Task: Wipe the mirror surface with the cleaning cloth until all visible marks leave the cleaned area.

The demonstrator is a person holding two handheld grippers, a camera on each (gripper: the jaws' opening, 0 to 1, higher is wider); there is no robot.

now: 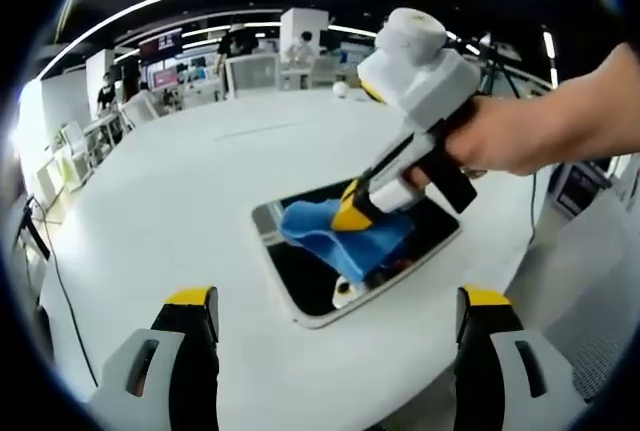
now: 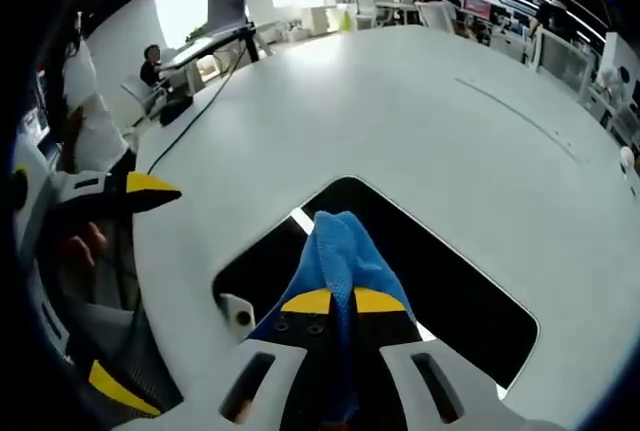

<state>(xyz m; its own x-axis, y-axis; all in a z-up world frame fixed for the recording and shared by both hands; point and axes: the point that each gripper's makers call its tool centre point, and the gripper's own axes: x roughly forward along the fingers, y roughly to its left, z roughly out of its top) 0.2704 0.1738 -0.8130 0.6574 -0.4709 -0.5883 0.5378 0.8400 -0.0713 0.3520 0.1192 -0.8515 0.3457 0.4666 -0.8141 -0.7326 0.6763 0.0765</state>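
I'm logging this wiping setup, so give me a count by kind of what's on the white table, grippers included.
Mirror: 1
Blue cleaning cloth: 1
Grippers: 2, the left gripper open off the mirror, the right gripper shut on the cloth over the glass
Total: 4

One flat rectangular mirror [image 1: 300, 286] with rounded corners and a pale frame. One crumpled blue cleaning cloth [image 1: 345, 241]. One round white counter [image 1: 180, 211]. Two hand-held grippers: left hand-held gripper [image 1: 335, 316] and right hand-held gripper [image 2: 333, 301], each white with two yellow-tipped black jaws.
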